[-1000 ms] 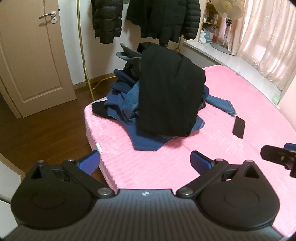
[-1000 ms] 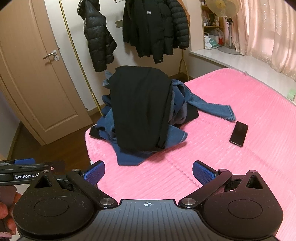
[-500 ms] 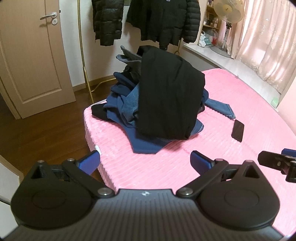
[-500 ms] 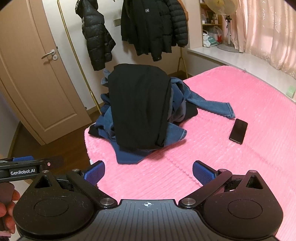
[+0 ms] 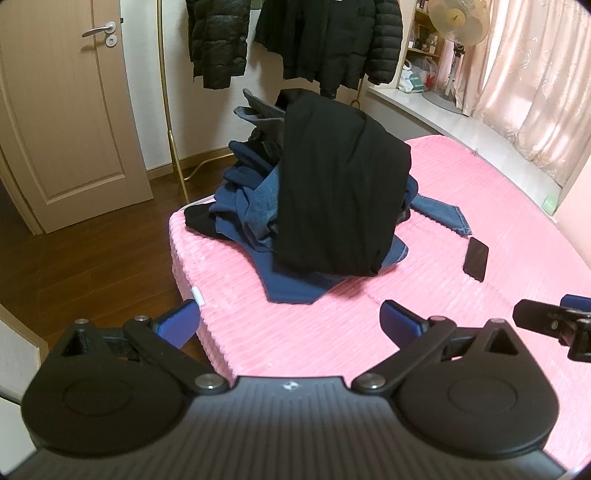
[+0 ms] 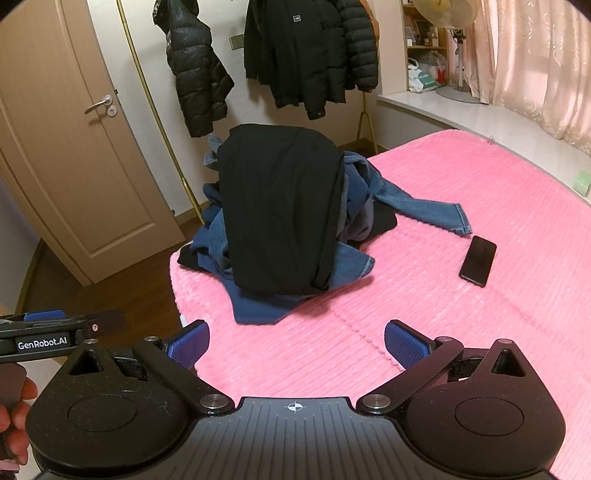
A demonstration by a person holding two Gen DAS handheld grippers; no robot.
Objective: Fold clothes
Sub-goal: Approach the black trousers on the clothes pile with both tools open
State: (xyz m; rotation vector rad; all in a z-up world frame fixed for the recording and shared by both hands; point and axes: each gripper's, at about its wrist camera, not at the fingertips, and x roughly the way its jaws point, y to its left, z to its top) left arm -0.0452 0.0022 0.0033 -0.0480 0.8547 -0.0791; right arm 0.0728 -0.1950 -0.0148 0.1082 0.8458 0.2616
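A heap of clothes (image 5: 325, 206) sits on the pink bed (image 5: 480, 258), close to the bed's corner nearest the door (image 5: 74, 110). On top of the heap a black garment (image 6: 280, 214) drapes down over its front, covering blue denim pieces (image 6: 354, 266) and a dark navy item (image 5: 295, 288) that spreads flat onto the bed beneath. One denim leg (image 6: 424, 210) trails out of the heap across the bed toward a black phone (image 6: 478, 260), which lies flat on the cover just beside the leg's hem and apart from the heap. The left claw (image 5: 290, 321) hangs above the bed's near edge, by the same corner, its blue-padded fingers (image 5: 177, 321) spread wide with nothing between them; part of the pink cover and the wooden floor (image 5: 92, 266) show in the gap. The right claw (image 6: 295, 343) is likewise wide, empty, and held over the bed short of the heap, with neither claw touching any cloth. In the right wrist view the left tool appears at the left edge, held by a hand (image 6: 14, 417). Behind the bed, two black puffer jackets (image 6: 310, 55) hang against the wall, pink curtains (image 5: 535, 92) cover the window side, and a fan (image 5: 458, 22) stands on the sill.
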